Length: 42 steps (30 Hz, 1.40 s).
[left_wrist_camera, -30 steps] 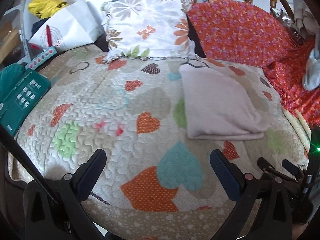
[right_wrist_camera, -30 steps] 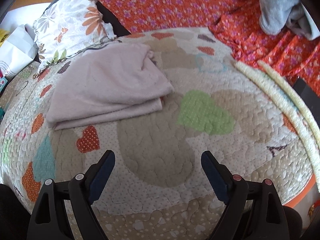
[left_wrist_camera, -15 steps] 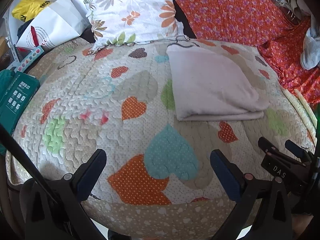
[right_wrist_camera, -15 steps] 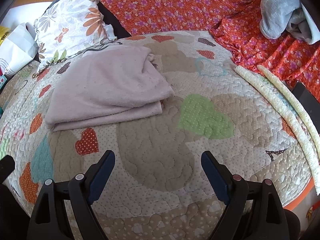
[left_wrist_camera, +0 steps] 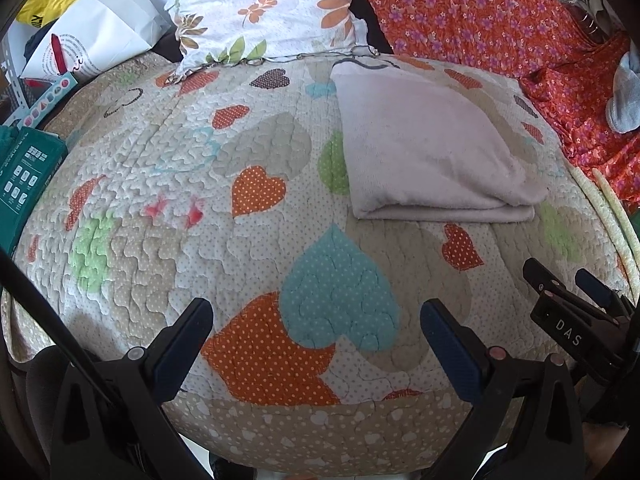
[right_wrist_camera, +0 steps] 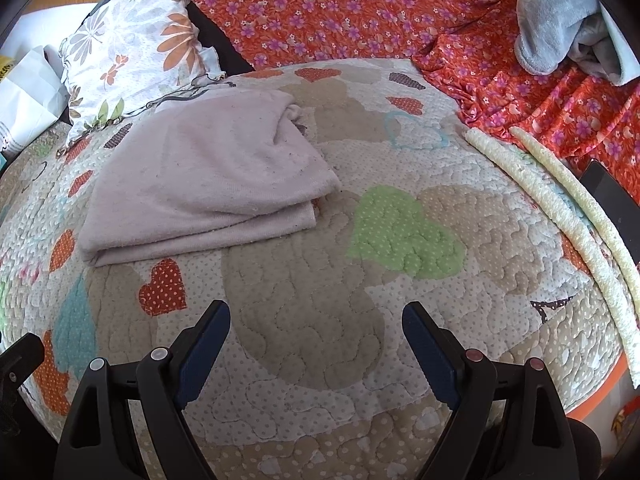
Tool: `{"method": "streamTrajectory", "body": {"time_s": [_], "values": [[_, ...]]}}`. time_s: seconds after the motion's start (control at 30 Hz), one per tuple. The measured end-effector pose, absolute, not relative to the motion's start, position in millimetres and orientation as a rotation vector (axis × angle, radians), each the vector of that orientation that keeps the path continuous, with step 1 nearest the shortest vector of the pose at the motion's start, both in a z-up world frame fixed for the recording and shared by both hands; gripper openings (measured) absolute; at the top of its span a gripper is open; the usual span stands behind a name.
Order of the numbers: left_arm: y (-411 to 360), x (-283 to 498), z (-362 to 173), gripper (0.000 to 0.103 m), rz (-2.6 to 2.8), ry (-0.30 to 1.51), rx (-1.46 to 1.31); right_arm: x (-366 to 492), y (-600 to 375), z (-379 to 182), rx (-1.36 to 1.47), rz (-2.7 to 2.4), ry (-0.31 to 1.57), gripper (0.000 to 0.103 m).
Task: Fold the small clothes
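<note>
Home bedroom: quilt [left_wrist_camera: 168,184], pillow [left_wrist_camera: 256,8]

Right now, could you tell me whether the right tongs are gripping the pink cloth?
No, the right tongs are open and empty above the quilt, while the folded pink cloth lies apart from them.

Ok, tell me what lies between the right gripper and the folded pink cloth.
Only bare quilt, seen in the right wrist view: a red dotted heart patch lies between the open right gripper and the folded pink cloth; nothing else.
</note>
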<state>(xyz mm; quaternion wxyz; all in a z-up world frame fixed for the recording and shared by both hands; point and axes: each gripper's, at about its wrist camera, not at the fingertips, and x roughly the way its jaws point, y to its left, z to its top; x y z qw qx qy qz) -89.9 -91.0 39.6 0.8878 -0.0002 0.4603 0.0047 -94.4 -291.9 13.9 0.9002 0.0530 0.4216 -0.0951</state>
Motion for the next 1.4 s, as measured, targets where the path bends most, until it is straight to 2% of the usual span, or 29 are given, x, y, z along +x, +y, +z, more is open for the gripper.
{"method": "streamTrajectory", "body": {"time_s": [1.4], "values": [[-86,-87,22,0.103,0.006,1.021,-0.024,-93,-289,11,0.078,-0.192,0.865,0.091]]}}
